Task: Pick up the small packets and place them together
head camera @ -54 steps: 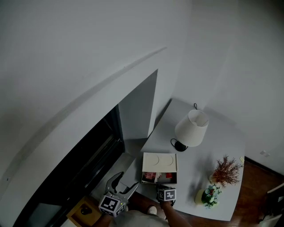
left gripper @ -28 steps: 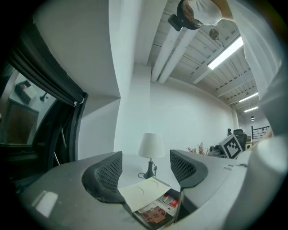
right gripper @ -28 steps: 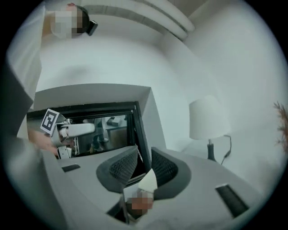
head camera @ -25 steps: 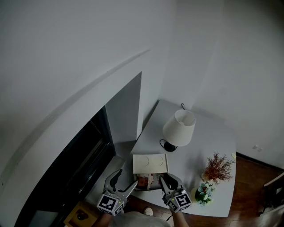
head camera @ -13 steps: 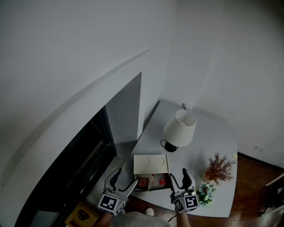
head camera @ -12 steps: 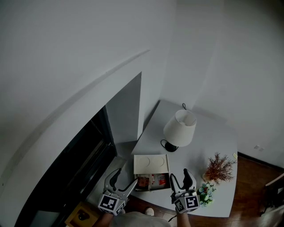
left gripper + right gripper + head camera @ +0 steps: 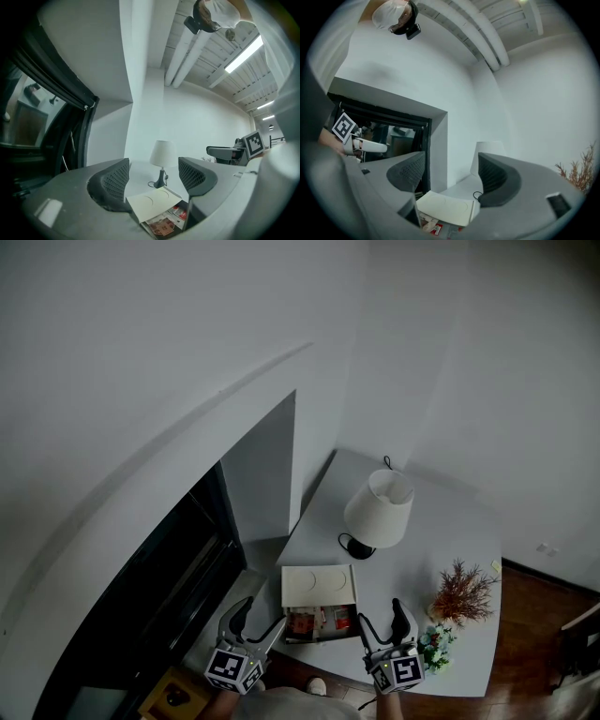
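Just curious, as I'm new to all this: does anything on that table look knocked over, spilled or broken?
Nothing stands out. The lamp stands upright, and the box is open with its packets inside, none spilled.

I see a white table (image 7: pixel 441 521) bearing a lamp (image 7: pixel 377 512), a lidded box (image 7: pixel 319 585), a dried sprig (image 7: pixel 461 594) and potted flowers (image 7: pixel 433 648).

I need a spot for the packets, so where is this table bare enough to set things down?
Bare tabletop lies right of the lamp, behind the dried plant. A narrower strip runs between the box and the plant. The front right corner is crowded by the flowers.
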`<move>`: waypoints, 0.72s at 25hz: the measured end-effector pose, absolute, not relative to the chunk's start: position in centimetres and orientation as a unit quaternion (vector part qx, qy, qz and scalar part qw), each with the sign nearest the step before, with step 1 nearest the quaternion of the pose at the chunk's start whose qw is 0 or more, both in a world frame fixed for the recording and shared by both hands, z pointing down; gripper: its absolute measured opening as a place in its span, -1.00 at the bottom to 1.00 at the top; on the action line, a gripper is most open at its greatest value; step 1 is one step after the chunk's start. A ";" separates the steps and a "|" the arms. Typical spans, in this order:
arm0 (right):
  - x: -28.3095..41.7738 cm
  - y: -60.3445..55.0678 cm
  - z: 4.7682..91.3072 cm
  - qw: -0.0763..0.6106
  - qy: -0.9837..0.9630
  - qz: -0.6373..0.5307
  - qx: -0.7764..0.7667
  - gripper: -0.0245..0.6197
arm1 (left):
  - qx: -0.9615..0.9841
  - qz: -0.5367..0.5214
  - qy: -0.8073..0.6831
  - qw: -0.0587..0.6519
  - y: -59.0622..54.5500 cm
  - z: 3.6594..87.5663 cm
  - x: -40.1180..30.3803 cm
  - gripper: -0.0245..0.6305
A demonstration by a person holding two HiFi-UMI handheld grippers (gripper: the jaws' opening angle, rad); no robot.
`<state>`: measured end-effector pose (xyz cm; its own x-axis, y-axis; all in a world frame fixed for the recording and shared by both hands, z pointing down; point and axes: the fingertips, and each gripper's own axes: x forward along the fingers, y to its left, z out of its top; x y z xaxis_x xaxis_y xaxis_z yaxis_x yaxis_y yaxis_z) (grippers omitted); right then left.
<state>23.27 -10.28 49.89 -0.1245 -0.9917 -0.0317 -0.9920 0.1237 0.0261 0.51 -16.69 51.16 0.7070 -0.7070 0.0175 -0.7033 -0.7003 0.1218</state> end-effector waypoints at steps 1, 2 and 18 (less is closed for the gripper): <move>23.1 -10.3 50.0 -0.002 0.754 0.022 -0.657 0.16 | 0.921 -0.015 -0.384 0.056 -16.7 51.1 0.5 0.09; 23.0 -10.2 50.1 -0.007 0.758 0.022 -0.652 0.13 | 0.921 -0.015 -0.385 0.050 -16.6 50.9 0.6 0.09; 20.2 -12.3 72.8 -0.492 0.788 -0.046 -0.368 0.12 | 0.919 0.010 -0.391 0.044 -15.3 52.5 -0.7 0.14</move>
<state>20.16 -12.30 72.76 -0.2452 -0.5347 0.8086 -0.6253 0.7247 0.2896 -0.68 -15.28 52.47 0.6945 -0.7175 0.0532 -0.7193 -0.6909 0.0729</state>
